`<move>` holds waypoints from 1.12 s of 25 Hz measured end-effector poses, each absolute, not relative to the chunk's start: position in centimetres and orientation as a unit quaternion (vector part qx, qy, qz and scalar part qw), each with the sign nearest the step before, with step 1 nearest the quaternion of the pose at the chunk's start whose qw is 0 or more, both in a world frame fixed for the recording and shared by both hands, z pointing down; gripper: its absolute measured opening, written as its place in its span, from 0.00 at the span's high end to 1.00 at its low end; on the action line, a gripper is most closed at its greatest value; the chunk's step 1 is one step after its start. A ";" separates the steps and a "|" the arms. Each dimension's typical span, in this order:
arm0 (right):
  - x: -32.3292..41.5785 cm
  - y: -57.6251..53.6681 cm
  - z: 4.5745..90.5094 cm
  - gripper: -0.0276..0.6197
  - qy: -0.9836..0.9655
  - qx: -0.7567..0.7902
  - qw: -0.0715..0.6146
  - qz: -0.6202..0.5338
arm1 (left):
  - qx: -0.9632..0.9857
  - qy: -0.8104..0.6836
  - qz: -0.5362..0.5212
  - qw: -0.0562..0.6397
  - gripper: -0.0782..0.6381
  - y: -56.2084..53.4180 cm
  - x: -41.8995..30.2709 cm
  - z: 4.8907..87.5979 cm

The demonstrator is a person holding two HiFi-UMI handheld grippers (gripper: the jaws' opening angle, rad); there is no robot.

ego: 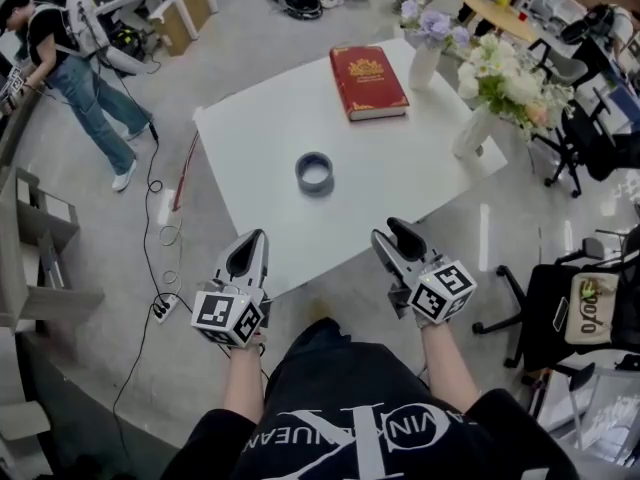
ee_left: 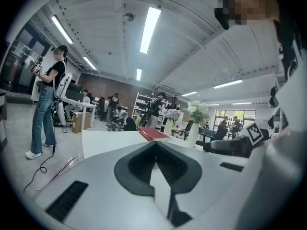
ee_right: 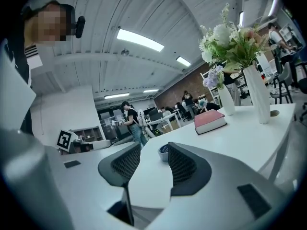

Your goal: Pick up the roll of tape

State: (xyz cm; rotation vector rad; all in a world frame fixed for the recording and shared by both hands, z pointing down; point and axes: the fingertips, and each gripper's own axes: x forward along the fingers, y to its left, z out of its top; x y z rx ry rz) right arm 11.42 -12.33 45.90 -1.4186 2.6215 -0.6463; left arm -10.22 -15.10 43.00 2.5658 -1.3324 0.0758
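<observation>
Left gripper [ego: 252,248]: jaws pressed together, empty. Tape roll [ego: 314,173] lies flat in the middle of the white table [ego: 250,138], untouched (red book [ego: 367,81] sits behind it). Right gripper [ego: 396,238]: jaws spread, aimed at it. Step: reaching, I think. Next: go fwd, pinch the roll's wall.

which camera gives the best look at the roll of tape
The head view: the roll of tape lies whole on the white table. The right gripper view shows only a small part of it beyond its open jaws; the left gripper view does not show it.
</observation>
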 end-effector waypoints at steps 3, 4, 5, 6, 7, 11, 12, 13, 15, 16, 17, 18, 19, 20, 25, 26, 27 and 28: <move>10.8 -14.1 46.2 0.66 0.859 -0.462 0.044 -0.215 | 0.881 -0.455 0.029 0.126 0.88 -16.9 -10.6 43.4; 10.5 -14.7 46.2 0.66 0.860 -0.461 0.044 -0.216 | 0.881 -0.456 0.029 0.127 0.88 -17.5 -10.8 43.4; 10.2 -15.3 46.3 0.66 0.861 -0.459 0.043 -0.216 | 0.880 -0.456 0.029 0.127 0.88 -18.1 -10.9 43.5; 10.1 -15.8 46.4 0.66 0.861 -0.458 0.041 -0.217 | 0.881 -0.456 0.028 0.127 0.88 -18.7 -11.0 43.5; 9.9 -16.2 46.5 0.66 0.861 -0.459 0.039 -0.218 | 0.881 -0.455 0.027 0.127 0.88 -19.2 -11.1 43.6; 9.6 -17.6 46.9 0.66 0.860 -0.458 0.033 -0.223 | 0.882 -0.451 0.028 0.130 0.88 -20.6 -11.1 44.0; 9.5 -17.8 47.2 0.66 0.860 -0.456 0.031 -0.225 | 0.882 -0.451 0.029 0.133 0.88 -20.8 -11.1 44.3; 9.5 -18.0 47.4 0.66 0.861 -0.454 0.028 -0.227 | 0.881 -0.452 0.029 0.136 0.88 -20.9 -11.0 44.6; 9.5 -18.3 47.8 0.66 0.860 -0.453 0.024 -0.233 | 0.880 -0.452 0.030 0.143 0.88 -21.0 -10.9 45.3; 9.5 -18.5 48.0 0.66 0.860 -0.452 0.023 -0.236 | 0.880 -0.451 0.031 0.146 0.88 -21.0 -10.8 45.6; 9.5 -18.8 48.2 0.66 0.860 -0.451 0.021 -0.238 | 0.879 -0.451 0.032 0.149 0.88 -21.1 -10.8 46.0; 9.4 -19.1 48.4 0.66 0.860 -0.449 0.019 -0.241 | 0.878 -0.452 0.033 0.153 0.88 -21.2 -10.7 46.2; 9.3 -19.4 48.6 0.66 0.861 -0.447 0.016 -0.244 | 0.878 -0.452 0.034 0.156 0.88 -21.4 -10.6 46.5; 9.2 -19.7 48.9 0.66 0.861 -0.444 0.013 -0.247 | 0.877 -0.451 0.036 0.159 0.88 -21.5 -10.5 46.8; 8.3 -22.3 50.2 0.67 0.867 -0.424 -0.002 -0.263 | 0.873 -0.458 0.042 0.161 0.88 -23.4 -10.4 47.3; 8.1 -22.9 50.3 0.67 0.868 -0.419 -0.005 -0.266 | 0.872 -0.461 0.041 0.163 0.88 -23.7 -10.6 47.2; 7.8 -23.4 50.3 0.67 0.870 -0.415 -0.007 -0.268 | 0.870 -0.463 0.040 0.163 0.88 -24.1 -10.7 47.0; 7.6 -24.0 50.1 0.68 0.872 -0.410 -0.008 -0.267 | 0.870 -0.464 0.040 0.163 0.88 -24.4 -10.9 46.9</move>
